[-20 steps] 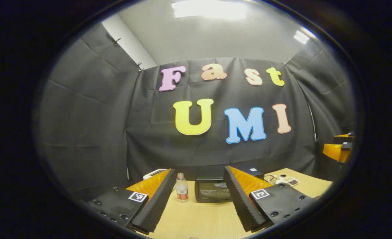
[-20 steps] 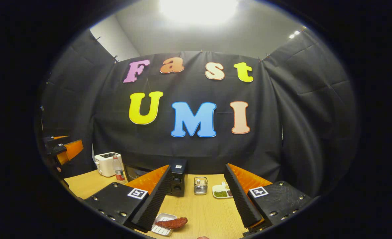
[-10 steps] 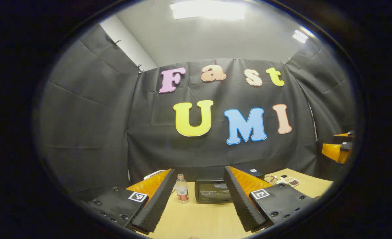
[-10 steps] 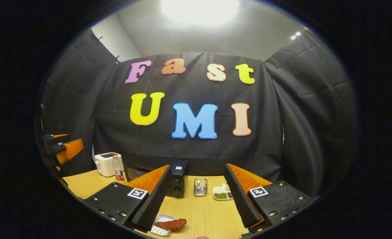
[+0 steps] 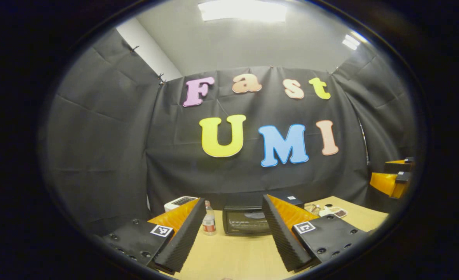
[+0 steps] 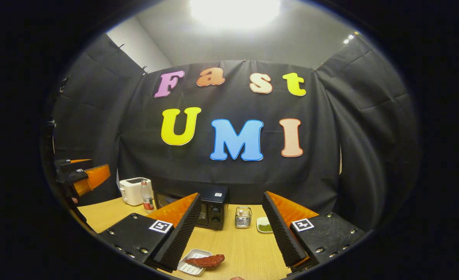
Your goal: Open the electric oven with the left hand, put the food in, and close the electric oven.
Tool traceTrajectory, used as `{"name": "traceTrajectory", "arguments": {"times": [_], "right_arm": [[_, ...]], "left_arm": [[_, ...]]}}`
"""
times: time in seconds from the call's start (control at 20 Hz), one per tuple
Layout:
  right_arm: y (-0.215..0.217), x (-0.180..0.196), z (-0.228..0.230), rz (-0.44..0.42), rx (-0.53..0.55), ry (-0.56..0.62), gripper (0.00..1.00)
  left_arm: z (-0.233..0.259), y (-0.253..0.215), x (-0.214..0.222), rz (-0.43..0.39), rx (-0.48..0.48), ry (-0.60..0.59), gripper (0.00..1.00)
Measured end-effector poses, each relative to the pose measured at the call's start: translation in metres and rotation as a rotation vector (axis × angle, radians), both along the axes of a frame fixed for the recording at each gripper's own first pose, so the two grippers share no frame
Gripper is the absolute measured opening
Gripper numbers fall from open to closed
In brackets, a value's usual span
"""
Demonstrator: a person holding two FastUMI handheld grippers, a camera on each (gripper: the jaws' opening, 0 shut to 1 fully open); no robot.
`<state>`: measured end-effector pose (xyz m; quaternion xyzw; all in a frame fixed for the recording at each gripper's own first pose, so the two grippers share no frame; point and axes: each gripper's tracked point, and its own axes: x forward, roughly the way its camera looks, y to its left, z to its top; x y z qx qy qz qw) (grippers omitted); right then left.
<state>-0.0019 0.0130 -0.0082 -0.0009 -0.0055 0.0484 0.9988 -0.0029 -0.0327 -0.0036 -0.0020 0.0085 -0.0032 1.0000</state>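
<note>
Wooden table [image 6: 248, 249] carries my closed oven [image 5: 246, 221] and food [image 6: 206, 260]; I see left gripper [image 5: 231, 233] and right gripper [image 6: 229, 233] spread, empty.

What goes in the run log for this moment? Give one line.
stage: start | oven: shut | food: on tray | left gripper: open, facing oven | right gripper: open, above food

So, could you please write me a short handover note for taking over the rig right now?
Left gripper: open, holding nothing, facing the closed electric oven across the table.
Right gripper: open, holding nothing, above the red food on its small white tray.
Done: nothing yet.
Left: open the oven door with the left gripper, put the food in, close it.
</note>
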Motion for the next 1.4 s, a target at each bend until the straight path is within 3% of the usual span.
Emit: {"name": "traceTrajectory", "arguments": {"times": [0.25,0.5,0.75,1.2,1.4], "right_arm": [[-0.007,-0.004,-0.020,0.028,0.050,0.019,0.95],[-0.013,-0.004,-0.024,0.013,0.014,0.020,0.96],[-0.018,0.011,-0.027,-0.039,0.014,0.035,0.96],[-0.026,0.035,-0.033,-0.165,-0.019,0.075,0.96],[-0.032,0.044,-0.042,-0.212,-0.015,0.118,0.96]], "left_arm": [[-0.004,-0.018,0.023,-0.002,-0.011,-0.004,0.97],[-0.010,-0.034,0.068,-0.034,-0.020,-0.003,1.00],[-0.029,-0.051,0.127,-0.084,-0.015,0.015,1.00],[-0.102,-0.088,0.230,-0.182,-0.011,0.113,0.97],[-0.143,-0.097,0.263,-0.189,-0.015,0.175,0.97]]}}
